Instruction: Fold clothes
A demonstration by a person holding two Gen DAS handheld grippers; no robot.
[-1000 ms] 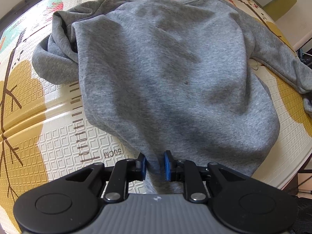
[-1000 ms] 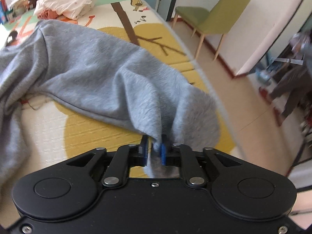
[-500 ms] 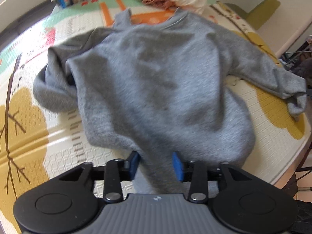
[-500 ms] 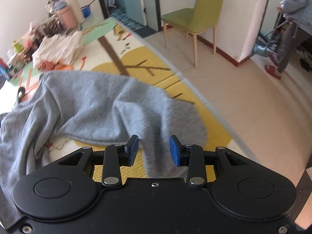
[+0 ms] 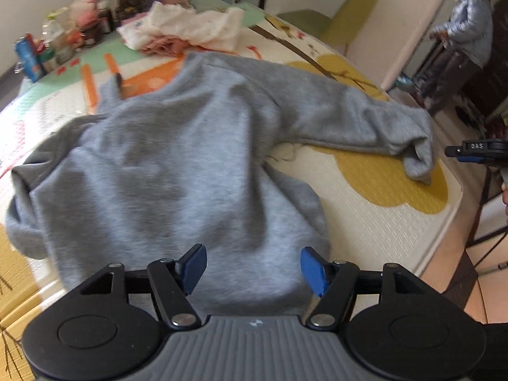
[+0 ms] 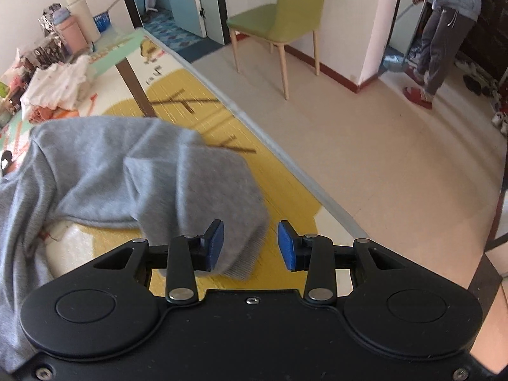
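embossed foam play mat (image 5: 365, 209), yellow and cream print. grey fleece sweatshirt (image 5: 165, 171) spread flat on it, soft, rumpled. hem just ahead of left gripper (image 5: 253, 268), jaws wide, gripping nothing. ribbed cuff (image 6: 244, 260) lies between right gripper (image 6: 250, 245) fingers, wide apart.

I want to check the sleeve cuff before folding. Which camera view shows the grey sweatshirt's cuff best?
The right wrist view: the ribbed cuff lies close, near the open right gripper. The left wrist view shows the grey sweatshirt whole, its cuff far off.
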